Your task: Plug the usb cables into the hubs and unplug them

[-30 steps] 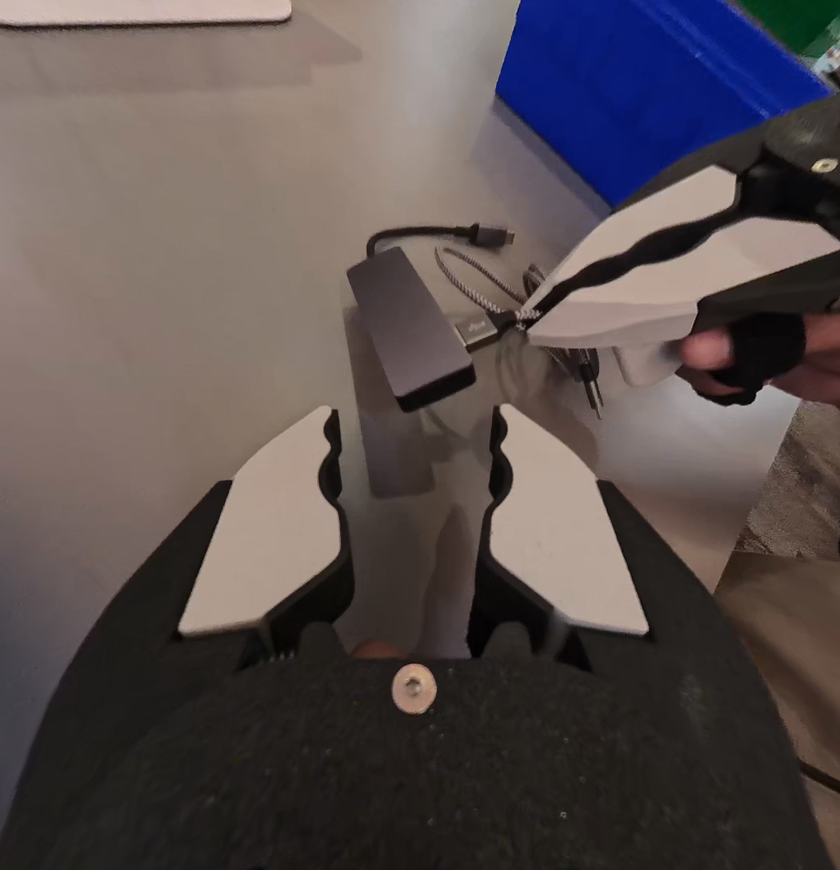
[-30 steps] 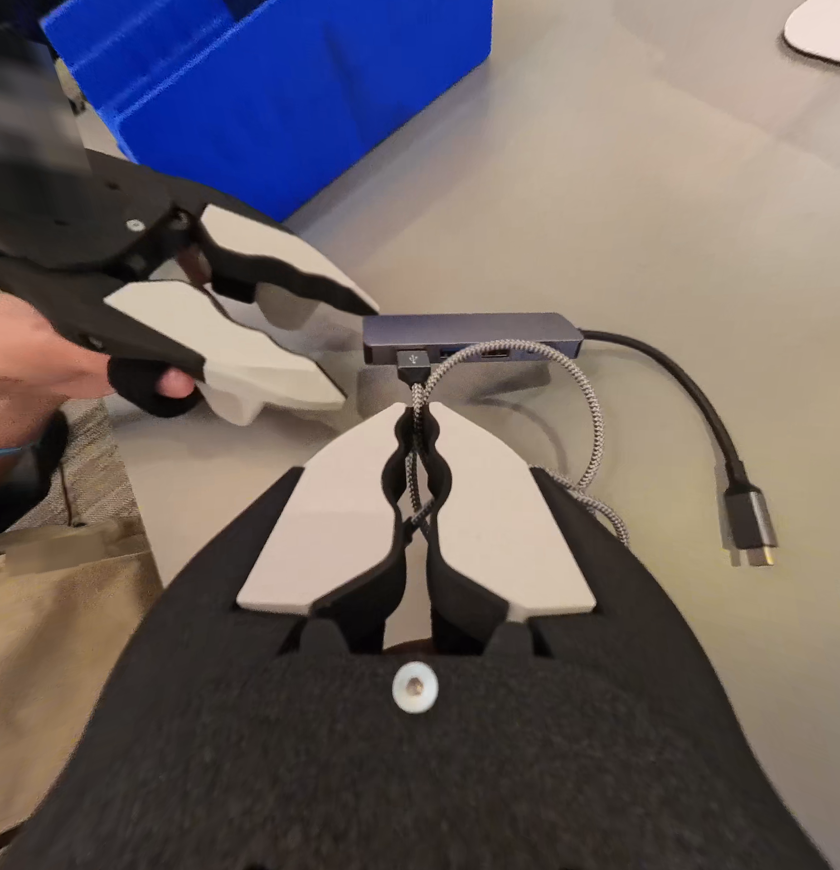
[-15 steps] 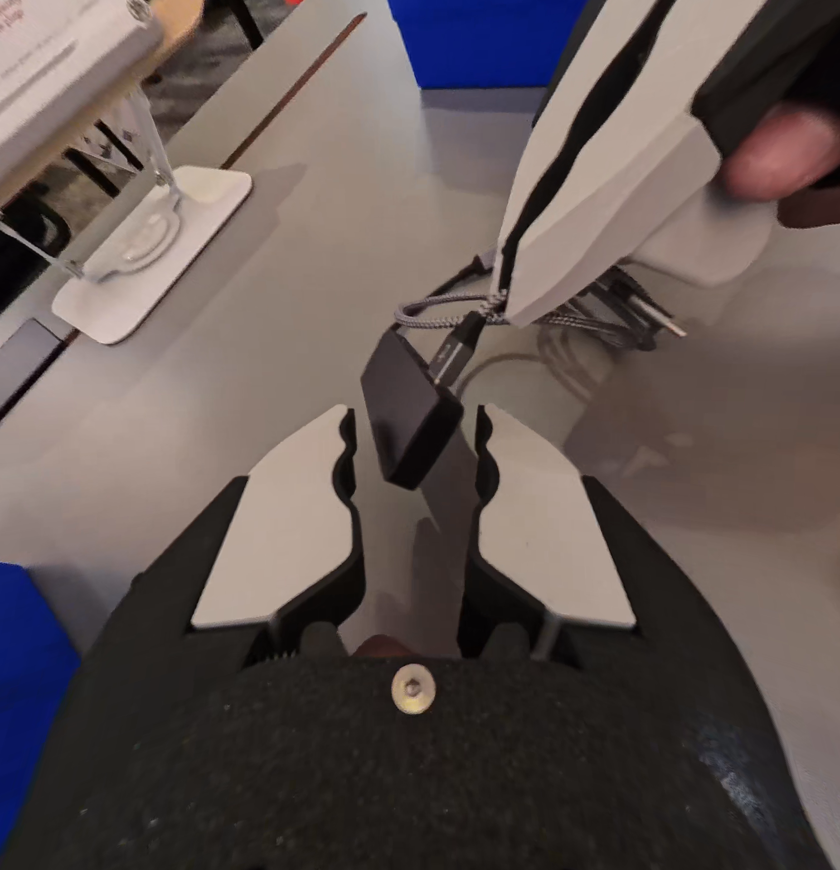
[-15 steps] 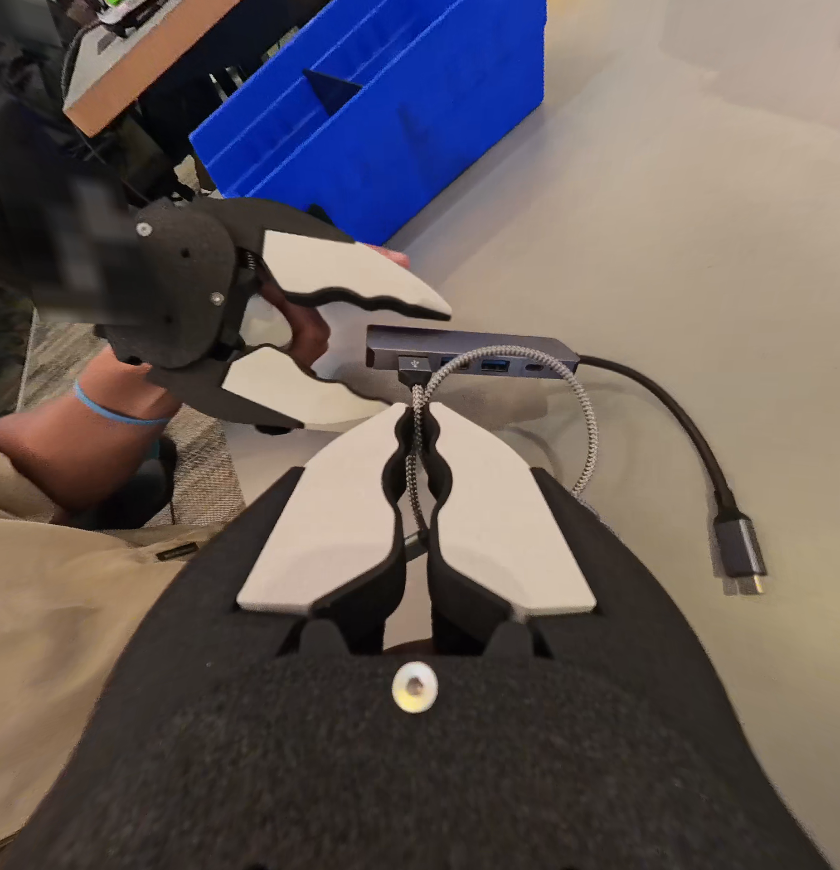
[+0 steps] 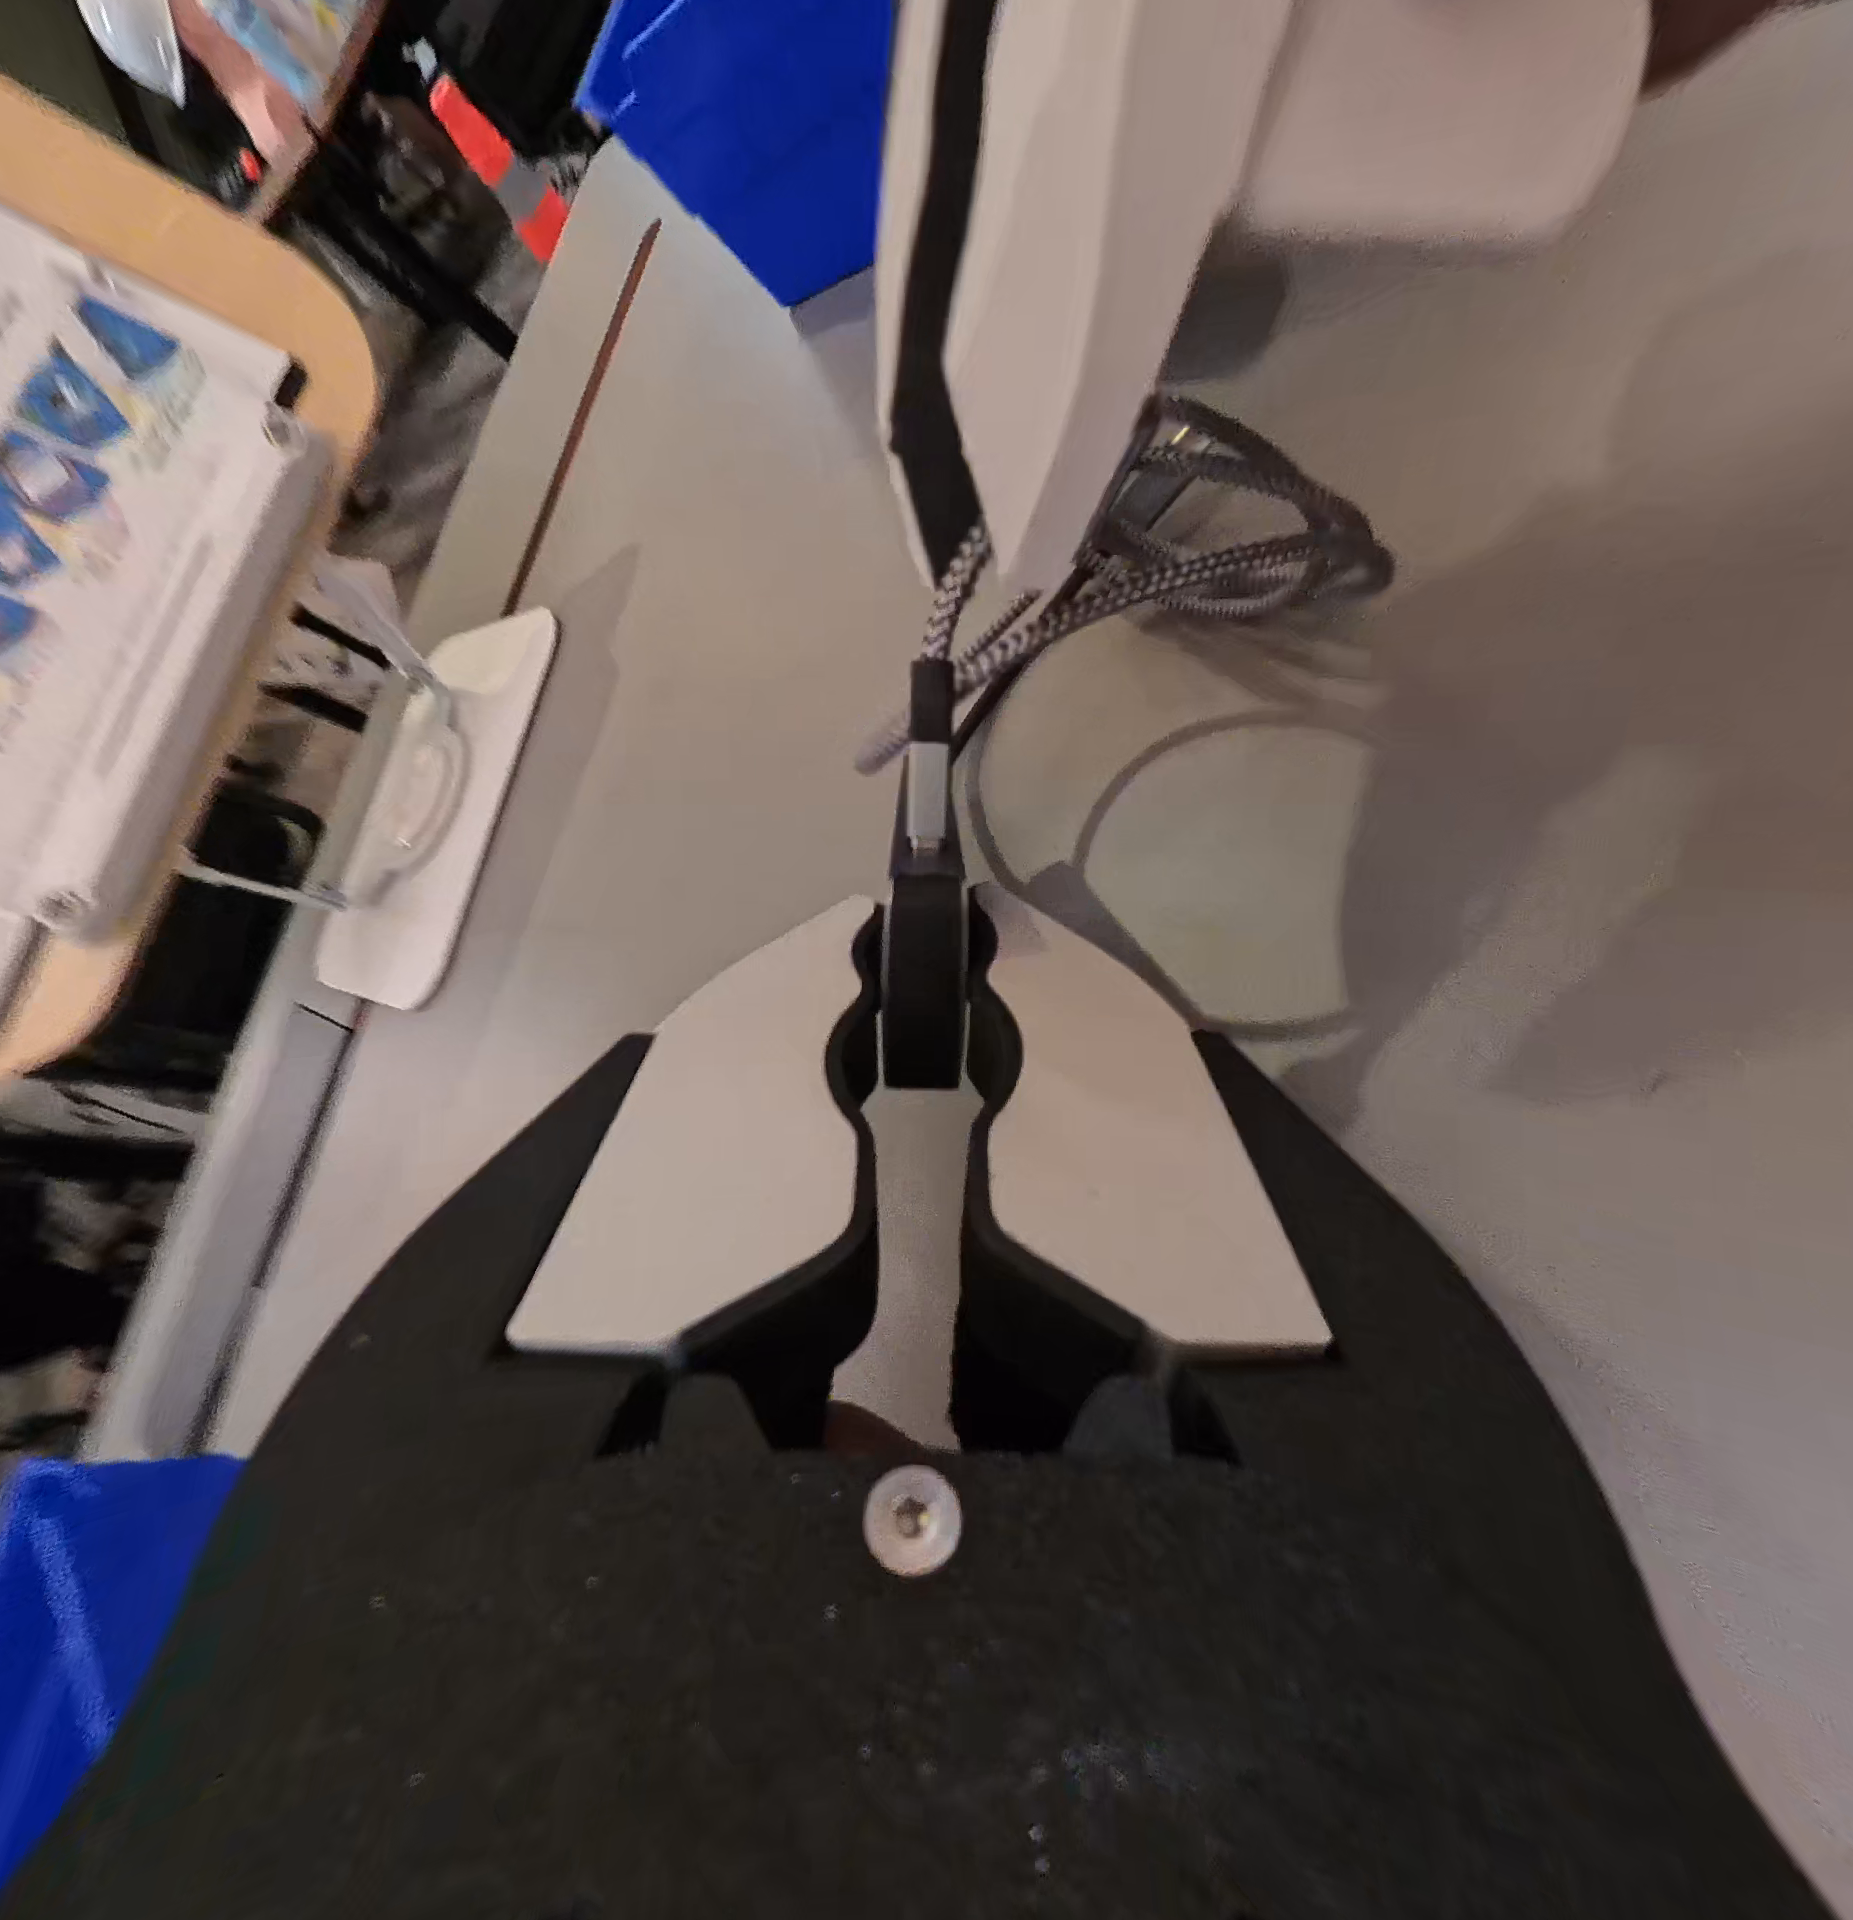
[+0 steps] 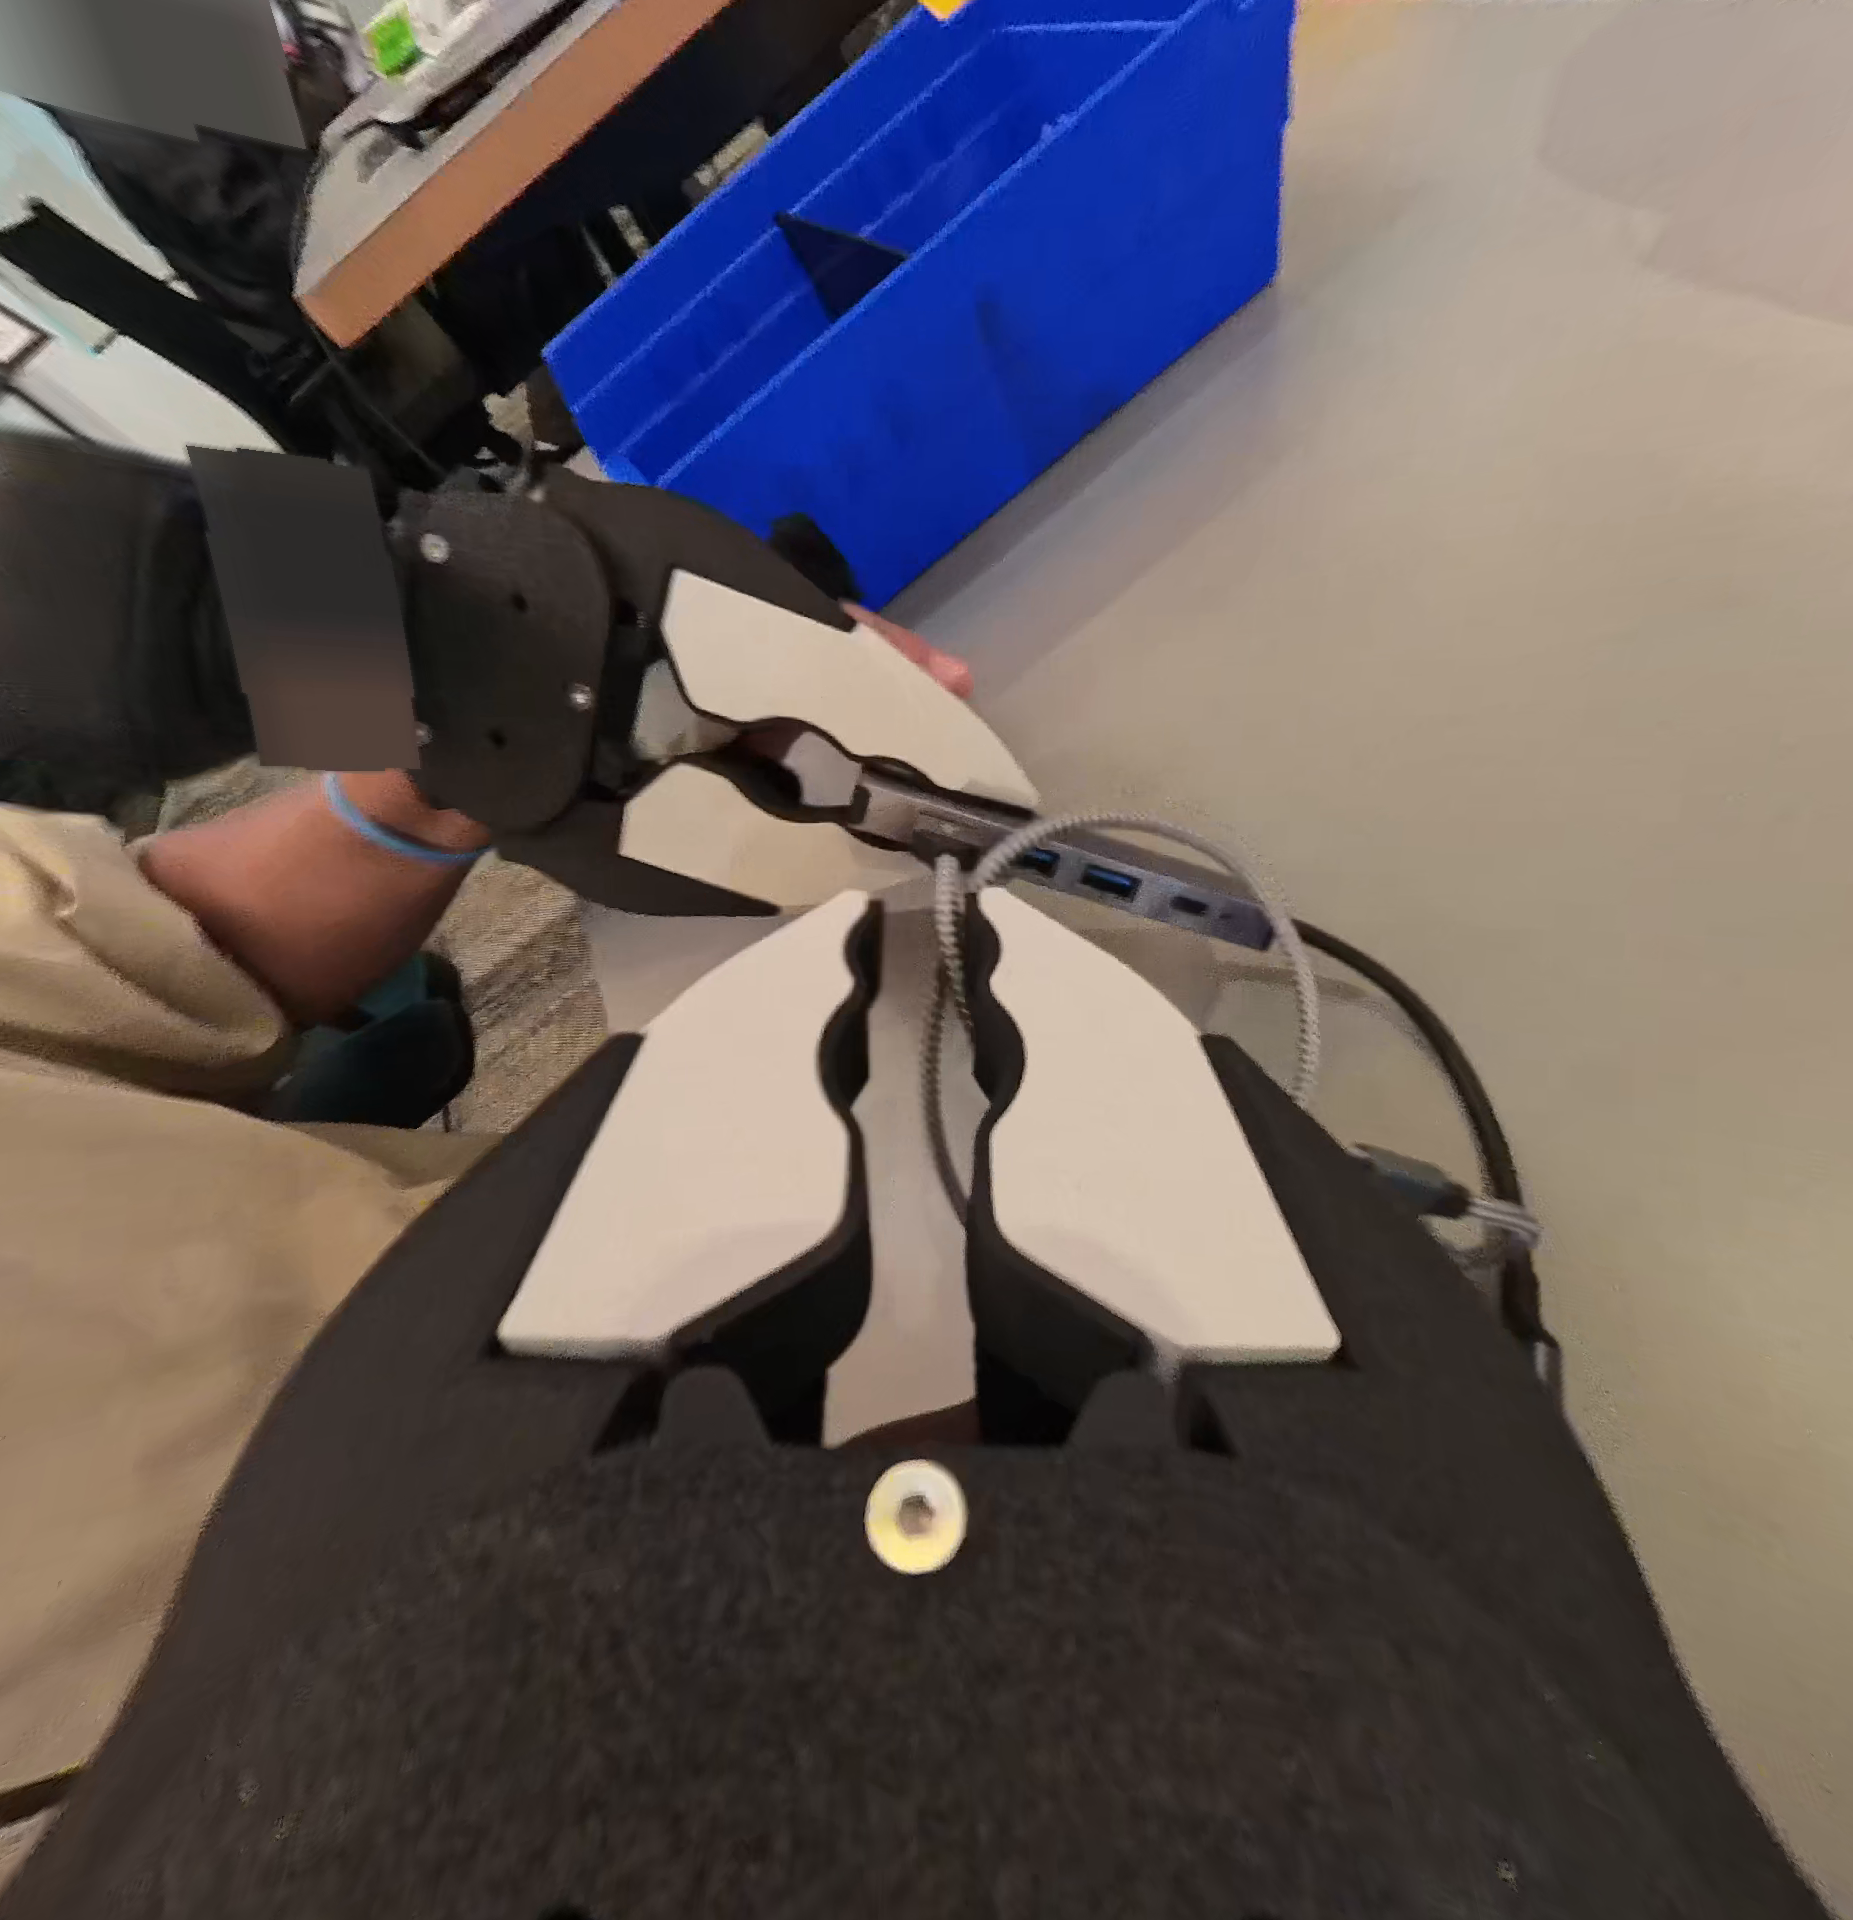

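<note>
Above grey table (image 6: pixel 1524 623), left gripper (image 5: pixel 924 925) clamps hub (image 5: pixel 924 997); right gripper (image 6: pixel 924 914) parted around braided cable (image 6: pixel 937 997).

i can't make out a single legible word here. the white sign (image 5: pixel 80 582) on its clear stand at the left of my left wrist view carries blue graphics and rows of print, all smeared by blur. the hub (image 6: pixel 1109 873) shows me ports only, no marking i can read.
</note>
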Tool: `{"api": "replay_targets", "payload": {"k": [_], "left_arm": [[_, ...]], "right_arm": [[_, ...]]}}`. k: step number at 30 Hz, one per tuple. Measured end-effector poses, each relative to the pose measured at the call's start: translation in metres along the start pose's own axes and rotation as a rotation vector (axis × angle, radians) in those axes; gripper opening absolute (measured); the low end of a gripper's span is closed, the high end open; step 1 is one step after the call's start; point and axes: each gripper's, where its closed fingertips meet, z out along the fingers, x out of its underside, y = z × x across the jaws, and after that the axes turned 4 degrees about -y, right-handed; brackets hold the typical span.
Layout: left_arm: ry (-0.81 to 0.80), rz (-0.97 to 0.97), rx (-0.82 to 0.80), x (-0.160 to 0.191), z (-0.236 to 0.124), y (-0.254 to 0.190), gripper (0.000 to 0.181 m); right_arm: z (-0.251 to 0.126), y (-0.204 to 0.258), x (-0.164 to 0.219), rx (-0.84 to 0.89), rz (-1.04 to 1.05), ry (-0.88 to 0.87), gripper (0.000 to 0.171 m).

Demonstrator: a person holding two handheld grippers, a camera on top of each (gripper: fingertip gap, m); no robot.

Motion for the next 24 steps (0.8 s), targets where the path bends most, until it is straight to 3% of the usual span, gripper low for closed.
{"api": "replay_targets", "payload": {"k": [6, 12, 19, 24], "left_arm": [[0.022, 0.22, -0.043, -0.001, -0.007, 0.021, 0.012], [-0.017, 0.34, -0.141, -0.019, -0.014, 0.051, 0.012], [-0.103, 0.388, -0.207, -0.041, -0.014, 0.067, 0.012], [-0.141, 0.419, -0.195, -0.045, -0.011, 0.07, 0.012]], "right_arm": [[-0.017, 0.013, -0.017, 0.036, -0.188, -0.053, 0.028], [-0.007, 0.007, -0.038, 0.128, -0.142, -0.097, 0.033], [0.006, -0.008, -0.055, 0.151, -0.074, -0.129, 0.031], [0.008, -0.005, -0.061, 0.119, -0.061, -0.16, 0.02]]}}
